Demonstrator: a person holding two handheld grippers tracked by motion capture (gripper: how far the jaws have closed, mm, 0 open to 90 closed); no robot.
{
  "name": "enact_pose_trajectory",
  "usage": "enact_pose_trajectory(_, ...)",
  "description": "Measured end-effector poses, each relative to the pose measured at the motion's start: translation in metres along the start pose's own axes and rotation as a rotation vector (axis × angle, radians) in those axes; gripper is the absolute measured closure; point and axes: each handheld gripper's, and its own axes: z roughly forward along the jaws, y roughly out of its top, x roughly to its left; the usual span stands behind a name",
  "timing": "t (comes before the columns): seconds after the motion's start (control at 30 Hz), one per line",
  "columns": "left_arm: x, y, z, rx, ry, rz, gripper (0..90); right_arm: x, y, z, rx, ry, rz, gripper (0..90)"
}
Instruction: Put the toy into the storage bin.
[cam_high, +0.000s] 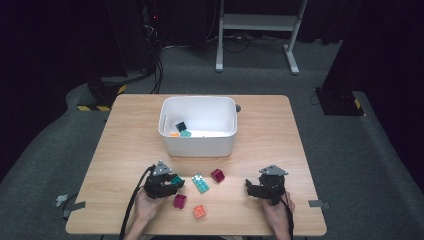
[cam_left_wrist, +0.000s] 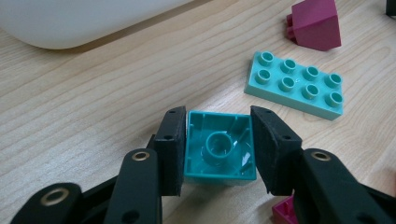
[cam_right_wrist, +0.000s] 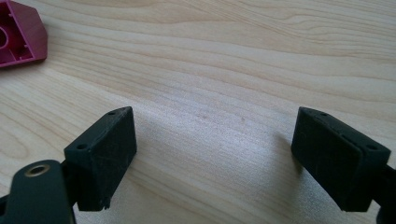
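Observation:
A teal square brick (cam_left_wrist: 219, 149) lies upside down on the wooden table (cam_high: 125, 135), hollow side up. My left gripper (cam_left_wrist: 215, 140) is shut on it, one black pad against each side. From the high view this gripper (cam_high: 172, 183) sits left of centre near the front edge with the teal brick (cam_high: 176, 180) at its tips. My right gripper (cam_right_wrist: 215, 154) stands open over bare wood with nothing between its pads. It rests at the front right of the table (cam_high: 252, 189).
A white bin (cam_high: 197, 145) stands mid-table, holding a dark brick (cam_high: 180, 126), a teal one and an orange one. Loose on the table: a light-teal plate (cam_high: 201, 183), a magenta brick (cam_high: 217, 175), another magenta brick (cam_high: 180, 201) and an orange brick (cam_high: 200, 211).

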Motion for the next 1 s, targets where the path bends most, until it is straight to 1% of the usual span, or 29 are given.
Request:
enact_pose_trajectory(0.17,0.001,0.002,-0.004,-0.018,0.000,-0.007,58.0,0.000,0.000,0.000,0.000,0.000,0.000,13.7)
enact_pose_trajectory(0.33,0.002,0.005,-0.009,-0.026,0.002,-0.004,58.1,0.000,0.000,0.000,0.000,0.000,0.000,13.7)
enact_pose_trajectory(0.43,0.003,0.007,-0.012,-0.030,-0.002,-0.019,58.2,0.000,0.000,0.000,0.000,0.000,0.000,13.7)
enact_pose_trajectory(0.5,0.003,0.009,-0.014,-0.034,-0.003,-0.019,58.2,0.000,0.000,0.000,0.000,0.000,-0.001,13.7)
enact_pose_trajectory(0.67,0.004,0.015,-0.020,-0.042,-0.013,-0.024,58.2,0.000,0.000,0.000,0.000,0.000,-0.001,13.7)
enact_pose_trajectory(0.83,0.006,0.023,-0.025,-0.052,-0.019,-0.017,58.2,0.000,0.000,0.000,0.000,0.000,-0.001,13.7)
enact_pose_trajectory(0.9,0.007,0.026,-0.028,-0.060,-0.024,-0.021,58.3,0.000,0.000,0.000,0.000,0.000,-0.001,13.7)
enact_pose_trajectory(1.0,0.008,0.030,-0.032,-0.066,-0.017,-0.016,58.3,0.000,0.000,0.000,0.000,0.000,-0.001,13.7)
